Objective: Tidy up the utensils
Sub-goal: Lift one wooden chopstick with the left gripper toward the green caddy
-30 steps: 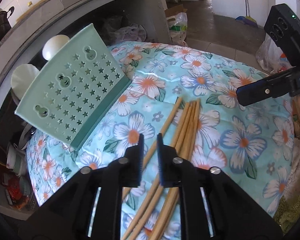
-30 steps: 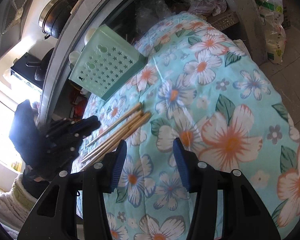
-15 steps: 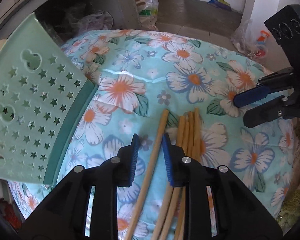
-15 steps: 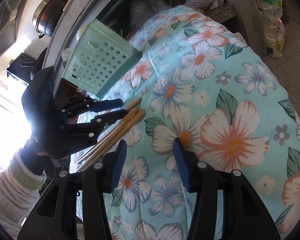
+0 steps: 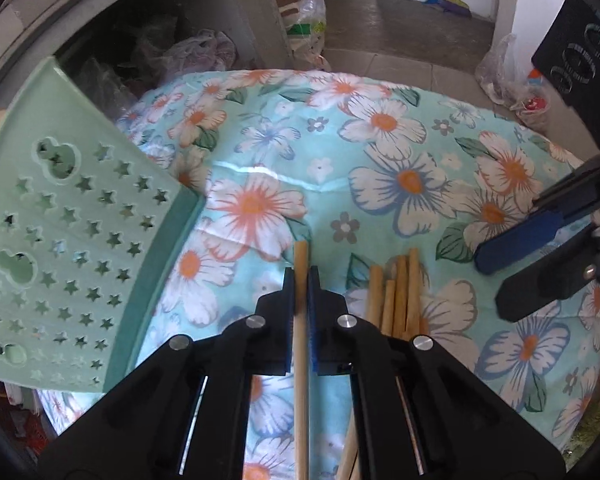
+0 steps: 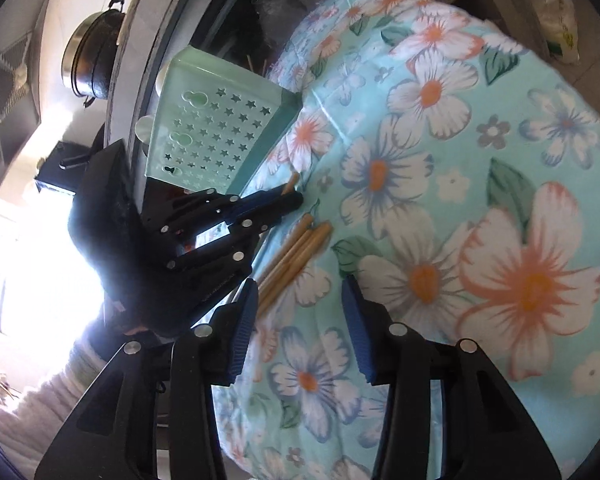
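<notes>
With your left tongs (image 5: 301,280) pinched on a single chopstick (image 5: 300,356), having just drawn together around it, you are at the pick-up step of sorting the utensils. That stick lies apart from the other chopsticks (image 5: 396,292), which rest bundled just to its right on the flowered cloth (image 5: 380,160) over the bench. Your right tongs (image 6: 300,320) hang apart with nothing between them, near the bundle's ends, their gap narrowing a little.

Next, I judge, you need to lift the stick clear without dragging its neighbours, then carry it to the green perforated holder (image 5: 60,240), which sits tilted at the cloth's left edge. The grip is near one end of the stick, so the long free end may swing; raise it slowly.

Your left wrist view shows the pads meeting the stick and the right tongs beside the bundle. Your right wrist view adds what the left cannot: the left tongs from outside, a pale sleeve (image 6: 40,400) behind them, and a pot (image 6: 92,56) above the holder.
</notes>
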Tool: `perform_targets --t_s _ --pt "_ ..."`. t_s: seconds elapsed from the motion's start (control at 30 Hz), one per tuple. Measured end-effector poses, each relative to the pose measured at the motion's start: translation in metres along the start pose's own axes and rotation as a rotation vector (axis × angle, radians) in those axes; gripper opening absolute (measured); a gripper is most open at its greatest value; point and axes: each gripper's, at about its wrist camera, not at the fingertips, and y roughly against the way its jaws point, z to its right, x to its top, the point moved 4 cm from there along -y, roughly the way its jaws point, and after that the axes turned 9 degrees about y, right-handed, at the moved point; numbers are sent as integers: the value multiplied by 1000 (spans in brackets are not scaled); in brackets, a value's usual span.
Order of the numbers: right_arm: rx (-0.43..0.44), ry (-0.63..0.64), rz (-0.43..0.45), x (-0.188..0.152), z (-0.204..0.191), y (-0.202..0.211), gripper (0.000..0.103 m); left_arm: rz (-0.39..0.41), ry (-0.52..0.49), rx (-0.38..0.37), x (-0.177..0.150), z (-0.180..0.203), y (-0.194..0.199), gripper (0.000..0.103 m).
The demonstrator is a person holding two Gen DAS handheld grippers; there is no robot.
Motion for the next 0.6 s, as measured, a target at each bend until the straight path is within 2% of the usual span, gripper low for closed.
perform_targets --t_s 0.17,0.3,0.4,0.53,0.6 --pt "16 -85 4 7 3 -14 41 90 45 64 5 -16 44 5" --pt "46 -180 27 12 10 -23 41 201 151 117 7 -36 99 5" --pt "37 -221 43 14 15 -27 32 291 255 146 4 -49 143 5" --pt "2 -242 54 16 22 -28 11 373 419 155 -6 -63 185 5" --pt "5 -250 65 14 24 -26 10 418 488 165 -15 -68 202 5"
